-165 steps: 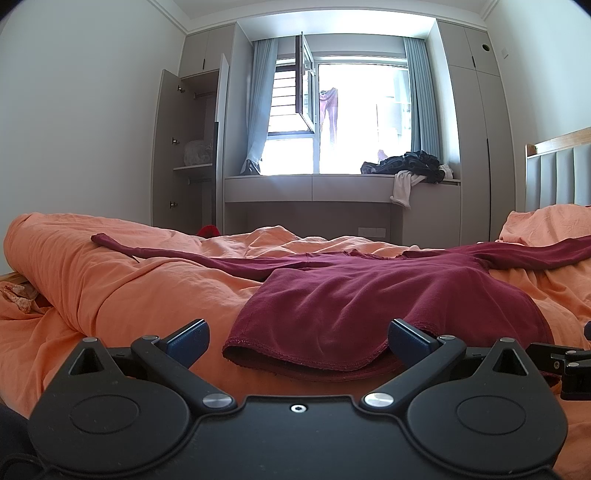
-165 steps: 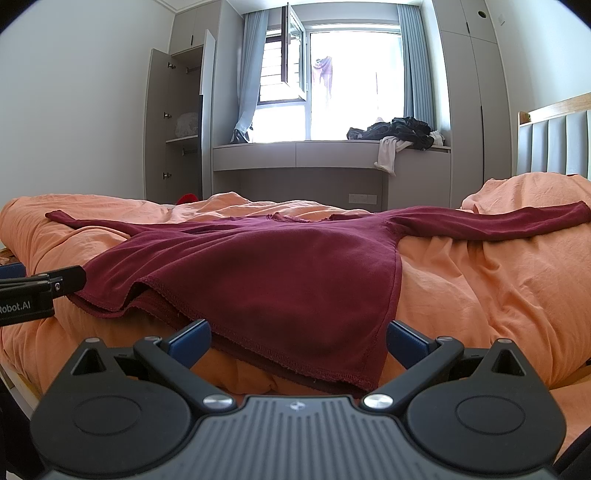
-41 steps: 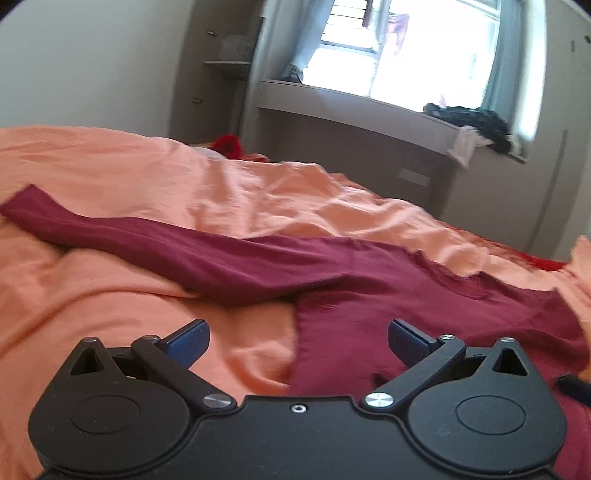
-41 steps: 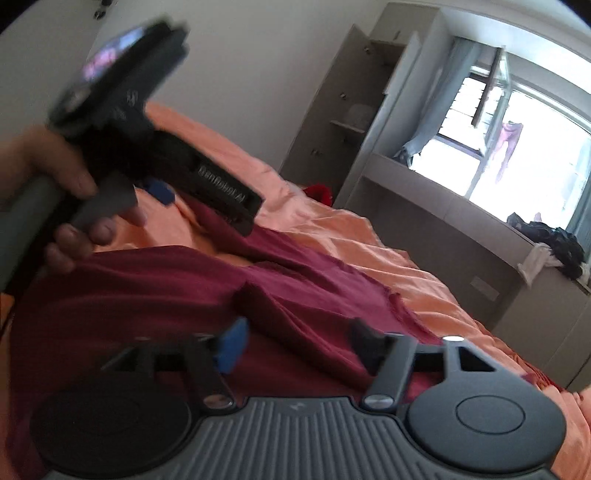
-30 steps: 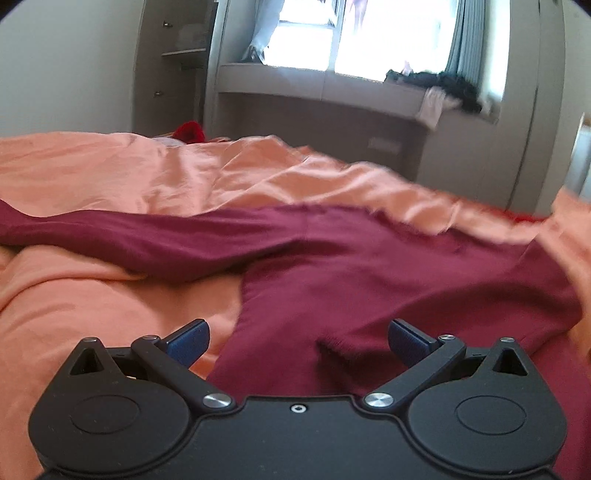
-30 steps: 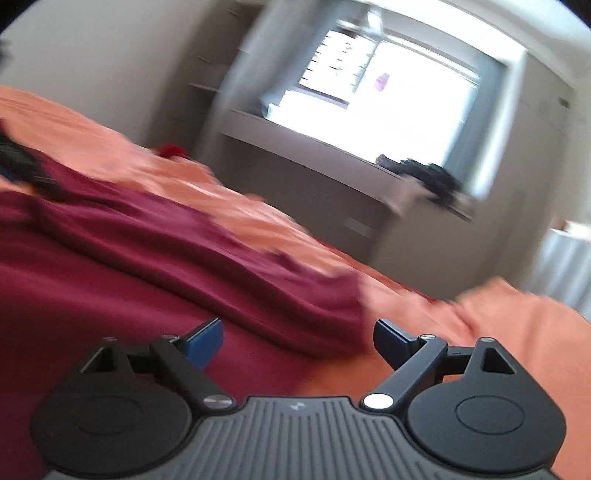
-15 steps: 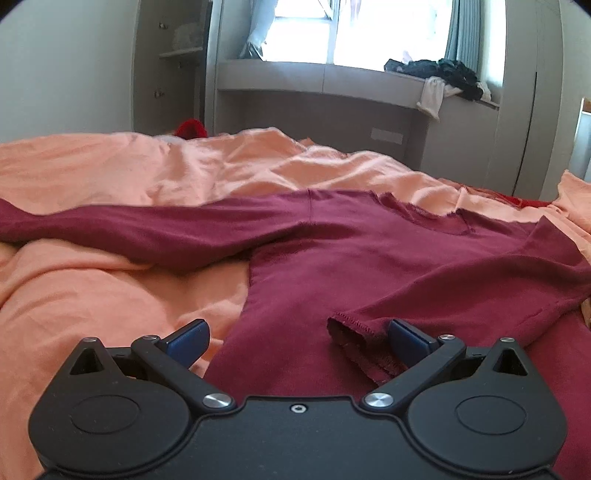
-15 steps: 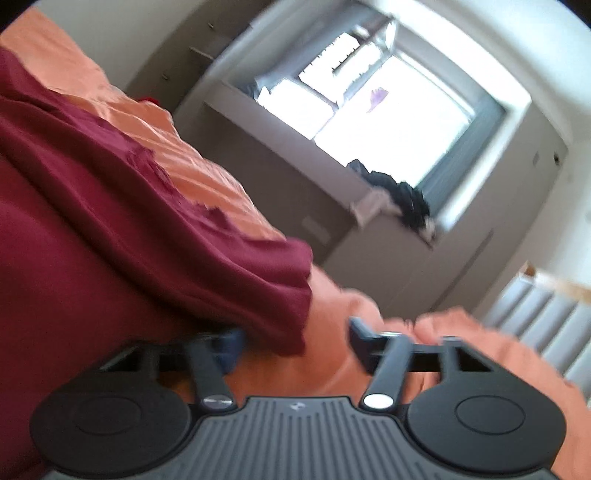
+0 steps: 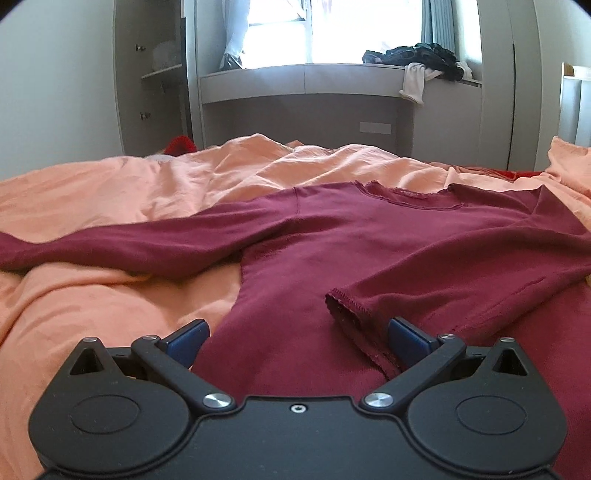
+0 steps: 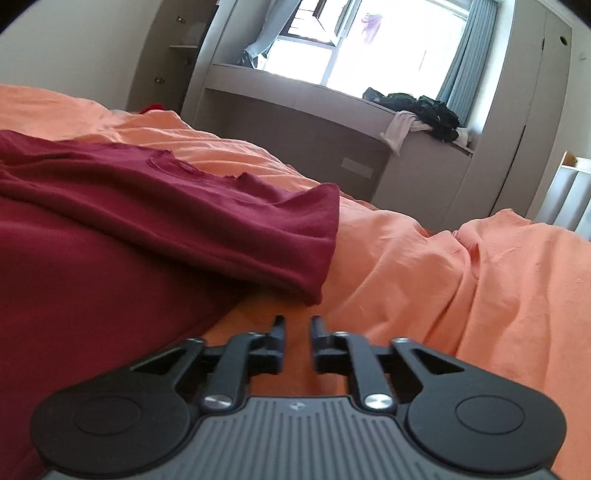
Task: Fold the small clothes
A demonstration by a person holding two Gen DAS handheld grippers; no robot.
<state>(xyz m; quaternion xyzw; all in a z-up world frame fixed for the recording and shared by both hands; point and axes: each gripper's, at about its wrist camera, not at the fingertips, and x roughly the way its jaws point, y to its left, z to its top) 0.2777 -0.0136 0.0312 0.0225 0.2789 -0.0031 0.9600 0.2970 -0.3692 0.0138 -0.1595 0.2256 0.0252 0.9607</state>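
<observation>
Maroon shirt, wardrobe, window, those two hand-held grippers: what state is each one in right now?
Maroon long-sleeved shirt: spread on the orange duvet, one sleeve folded across its body.
Left hand-held gripper: open, empty.
Right hand-held gripper: slightly open, just been opening, empty.
Wardrobe door: open.
Window: open.

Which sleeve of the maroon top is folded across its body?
The right-hand sleeve in the left wrist view, cuff beside the left tongs; the other sleeve lies stretched outward.

The dark red long-sleeved knit top (image 9: 369, 236) lies flat, one sleeve (image 9: 461, 280) folded across its body, the other stretched sideways.
</observation>
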